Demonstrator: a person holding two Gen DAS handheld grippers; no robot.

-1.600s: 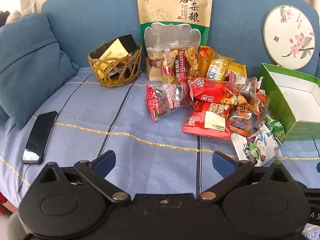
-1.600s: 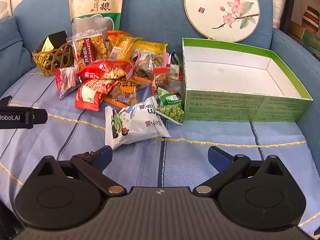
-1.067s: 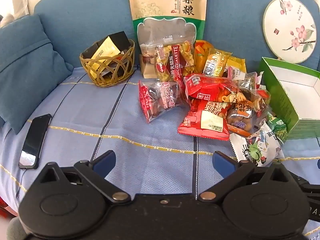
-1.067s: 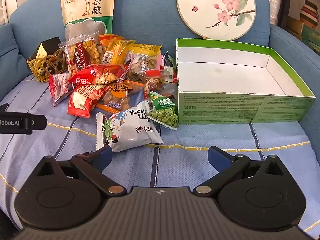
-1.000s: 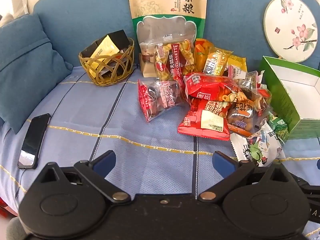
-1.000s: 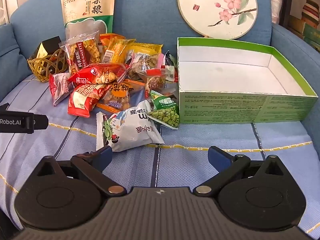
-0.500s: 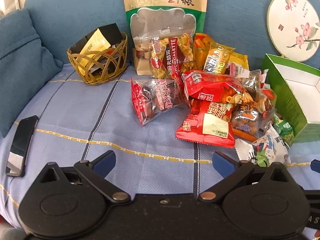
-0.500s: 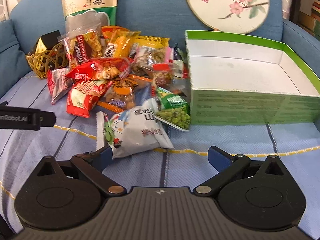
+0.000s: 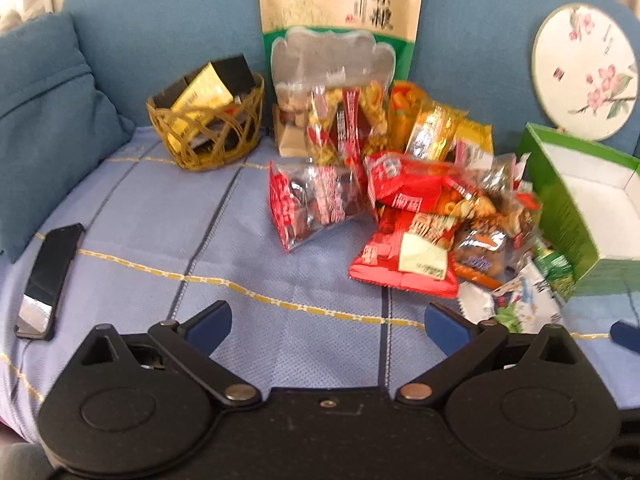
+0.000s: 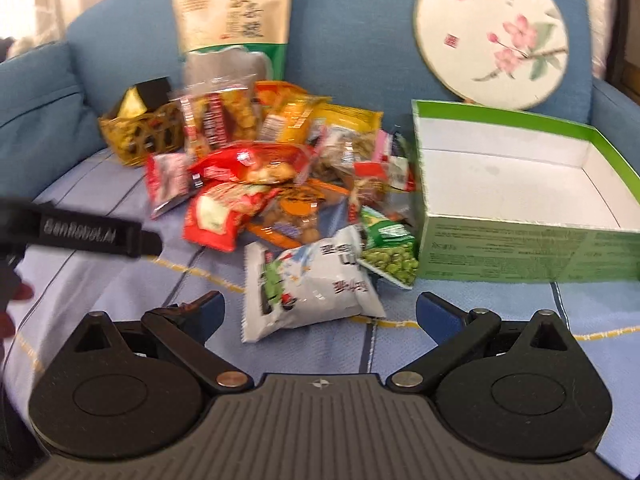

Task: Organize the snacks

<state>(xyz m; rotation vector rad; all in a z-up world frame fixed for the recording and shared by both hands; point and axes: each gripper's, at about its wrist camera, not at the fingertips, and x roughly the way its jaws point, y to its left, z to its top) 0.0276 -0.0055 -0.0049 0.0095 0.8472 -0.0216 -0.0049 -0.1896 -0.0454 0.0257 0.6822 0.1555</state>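
Two grippers stood with jaws spread wide and empty as I watched. The right gripper (image 10: 318, 310) had come forward and lower over the last second and a half, so the white packet (image 10: 310, 282) now sat close ahead, between its open fingertips, where before it lay well out in front; I could not tell whether either fingertip touched it. I took that to mean the first pick was about to start and nothing had been sorted yet, since the green box (image 10: 528, 254) was bare inside. The left gripper (image 9: 326, 322) had also crept toward the pile, hovering over bare blue cloth (image 9: 160, 216), with the red packet (image 9: 404, 254) ahead and to its right. In the right view the left tool showed as a black bar at the left edge. The white packet lay flat on the cloth, its long axis running from near left to far right, the far corner pointing at the green pea packet (image 10: 390, 250), which touched the box wall. Behind them the pile (image 10: 280, 168) ran back to the tall pouch (image 10: 234, 12) leaning on the sofa back, with the wicker basket (image 9: 208, 128) to the left, a phone (image 9: 50, 278) near the cloth's left edge and a round fan (image 10: 492, 32) behind the box. Both views were smeared by motion.
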